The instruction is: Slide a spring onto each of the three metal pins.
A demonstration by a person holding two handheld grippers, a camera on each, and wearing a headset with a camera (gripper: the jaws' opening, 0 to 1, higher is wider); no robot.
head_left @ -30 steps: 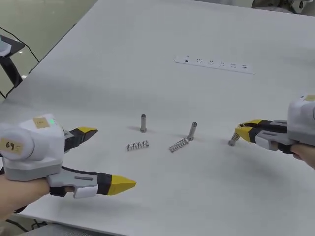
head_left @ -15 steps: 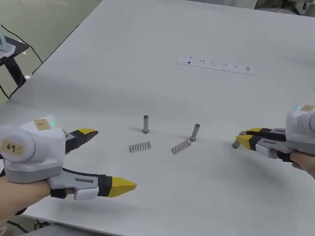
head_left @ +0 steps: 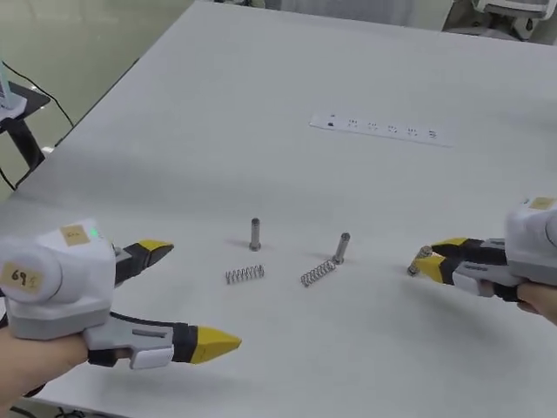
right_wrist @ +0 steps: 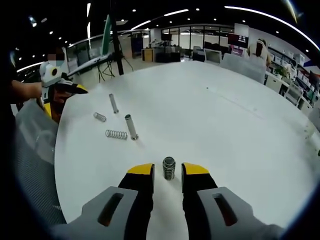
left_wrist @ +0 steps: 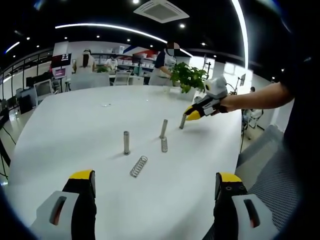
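Steel pins, three, upright in a row across a white table (head_left: 261, 104): left pin (head_left: 255, 233) and middle pin (head_left: 342, 247) bare; right pin (head_left: 417, 260) already sleeved by a spring (right_wrist: 169, 170). Loose springs, two, lying flat: left spring (head_left: 244, 274), long axis left-right, just near of the left pin; slanted spring (head_left: 318, 273), its far-right end close by the foot of the middle pin. Right gripper (head_left: 433, 259): jaws narrow, flanking the right pin with a sliver of gap each side, not clamped. Left gripper (head_left: 185, 298): jaws spread wide, holding nothing, near left, well apart from the parts; the left spring lies far-right of its tips and is probably its nearest pick. Against a second ago: the view shifts with the head; the parts keep their layout, the left gripper stays wide, the right gripper remains at the right pin.
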